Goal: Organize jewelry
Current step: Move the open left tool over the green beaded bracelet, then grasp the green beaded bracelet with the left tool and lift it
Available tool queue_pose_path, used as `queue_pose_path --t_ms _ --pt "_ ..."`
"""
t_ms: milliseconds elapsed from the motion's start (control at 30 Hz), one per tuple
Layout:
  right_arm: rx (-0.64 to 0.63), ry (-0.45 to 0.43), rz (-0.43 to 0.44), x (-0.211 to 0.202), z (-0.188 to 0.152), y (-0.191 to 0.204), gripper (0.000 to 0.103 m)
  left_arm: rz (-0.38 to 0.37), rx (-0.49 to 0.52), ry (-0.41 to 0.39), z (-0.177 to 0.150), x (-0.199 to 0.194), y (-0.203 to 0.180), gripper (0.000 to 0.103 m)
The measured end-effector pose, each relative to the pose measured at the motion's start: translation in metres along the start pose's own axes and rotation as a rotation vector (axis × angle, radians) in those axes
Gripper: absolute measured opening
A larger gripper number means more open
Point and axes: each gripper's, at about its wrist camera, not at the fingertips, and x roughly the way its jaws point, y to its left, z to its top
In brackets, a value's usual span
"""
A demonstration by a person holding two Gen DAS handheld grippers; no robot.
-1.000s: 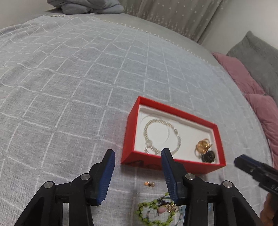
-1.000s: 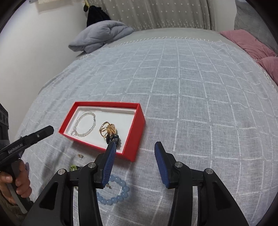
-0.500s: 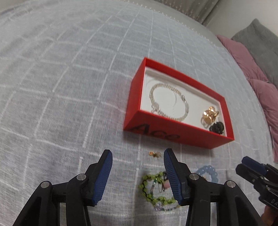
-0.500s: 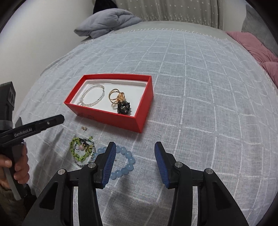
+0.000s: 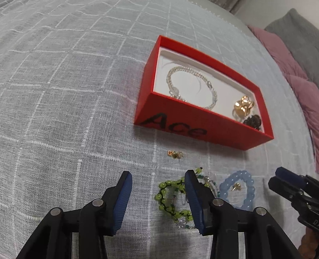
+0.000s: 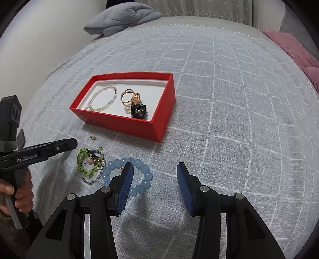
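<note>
A red box (image 5: 199,127) (image 6: 127,123) on the bed holds a clear bead bracelet (image 5: 191,85) (image 6: 103,98), gold rings (image 5: 244,105) (image 6: 130,96) and a black ornament (image 5: 253,120) (image 6: 139,110). On the cover in front lie a green bead bracelet (image 5: 169,197) (image 6: 85,163), a blue bead bracelet (image 5: 239,191) (image 6: 141,175) and a small gold earring (image 5: 175,154) (image 6: 92,137). My left gripper (image 5: 157,185) (image 6: 59,146) is open and empty, just left of the green bracelet. My right gripper (image 6: 153,175) (image 5: 287,179) is open and empty, its left finger over the blue bracelet.
A grey checked bedcover (image 6: 229,99) spreads all around. A folded grey blanket (image 6: 121,18) lies at the far end. Pink and grey pillows (image 5: 289,69) (image 6: 295,49) sit along the right side.
Both grippers have come down and tilted toward the loose jewelry in front of the box. The green and blue bracelets now sit close by the fingertips. Both stay open.
</note>
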Motion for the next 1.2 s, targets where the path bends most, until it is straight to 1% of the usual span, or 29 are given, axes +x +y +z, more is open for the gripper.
queue_pose_path --t_ms 100,233,300,367,467,533,700,733,767,800,933,1200 --pt "-0.005 0.022 -0.001 0.005 -0.005 0.002 0.047 0.004 0.028 0.001 -0.003 0.002 -0.004 0.042" --pt "-0.020 0.041 -0.008 0.011 -0.007 0.006 0.047 0.008 0.060 0.031 -0.008 0.009 -0.009 0.037" --pt "-0.018 0.045 -0.012 0.012 -0.007 0.005 0.047 0.022 0.081 0.030 -0.011 0.011 -0.013 0.036" --pt "-0.013 0.045 -0.016 0.011 -0.007 0.004 0.047 0.018 0.092 0.030 -0.012 0.010 -0.014 0.032" --pt "-0.011 0.041 -0.011 0.010 -0.006 0.004 0.047 0.018 0.096 0.037 -0.013 0.012 -0.014 0.030" --pt "-0.018 0.038 -0.008 0.009 -0.006 0.006 0.045 0.022 0.106 0.037 -0.014 0.014 -0.015 0.029" --pt "-0.029 0.038 0.001 0.008 -0.006 0.011 0.044 0.066 0.185 0.021 -0.019 0.020 -0.030 0.028" --pt "-0.028 0.039 -0.002 0.008 -0.006 0.011 0.044 0.086 0.202 0.012 -0.020 0.021 -0.032 0.021" --pt "-0.027 0.039 -0.003 0.009 -0.006 0.011 0.044 0.104 0.213 0.003 -0.021 0.022 -0.036 0.004" --pt "-0.026 0.040 -0.004 0.009 -0.006 0.011 0.044 0.103 0.218 -0.001 -0.021 0.023 -0.039 0.003" --pt "-0.027 0.039 -0.007 0.009 -0.006 0.011 0.043 0.091 0.221 -0.017 -0.019 0.022 -0.044 0.003" --pt "-0.027 0.033 -0.014 0.007 -0.006 0.010 0.043 0.021 0.230 -0.089 -0.011 -0.003 -0.043 0.003"
